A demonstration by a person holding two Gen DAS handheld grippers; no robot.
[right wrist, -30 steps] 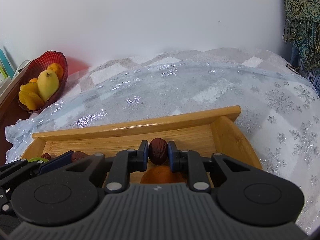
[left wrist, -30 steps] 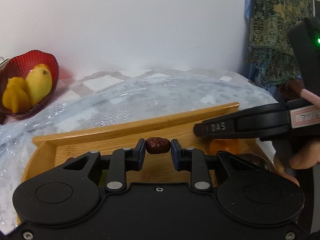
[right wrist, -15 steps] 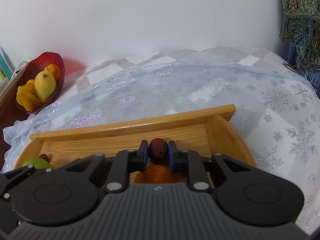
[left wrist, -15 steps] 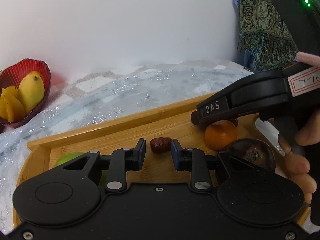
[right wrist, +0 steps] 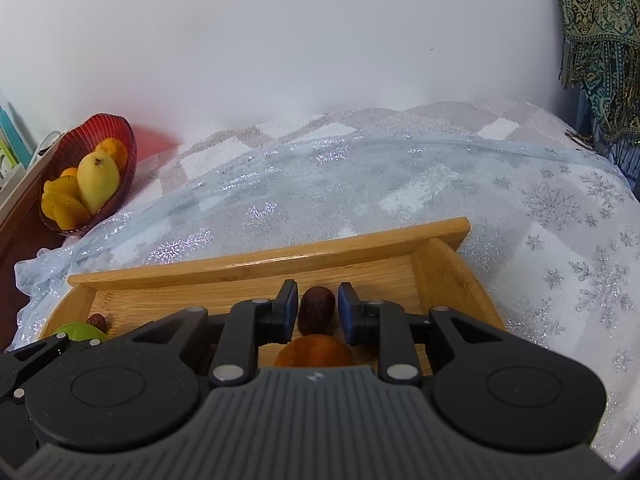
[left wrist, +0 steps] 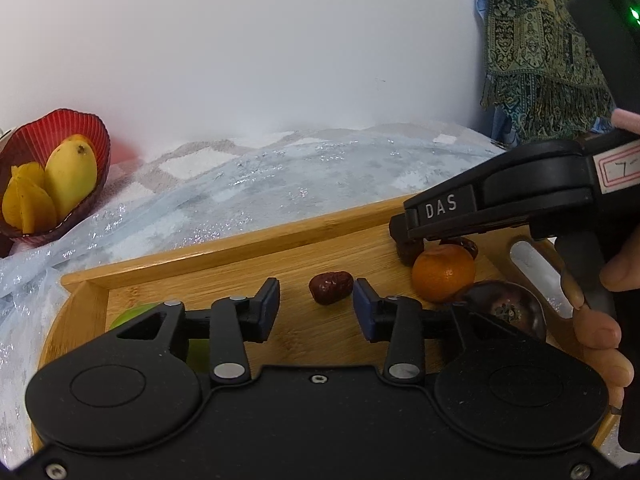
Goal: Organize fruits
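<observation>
Now your wooden tray (left wrist: 248, 248) sits on the sparkly snowflake cloth (right wrist: 360, 184), with a red bowl (right wrist: 120, 140) of yellow fruit well off to the left. Your left gripper (left wrist: 316, 308) is opening; its fingers stand apart around a red date (left wrist: 330, 287) lying on the tray floor, pads clear of it. Your right gripper (right wrist: 318, 312) is opening too, a second date (right wrist: 317, 308) between its pads, apparently untouched. A tangerine (left wrist: 443, 277) rests just beside it.
</observation>
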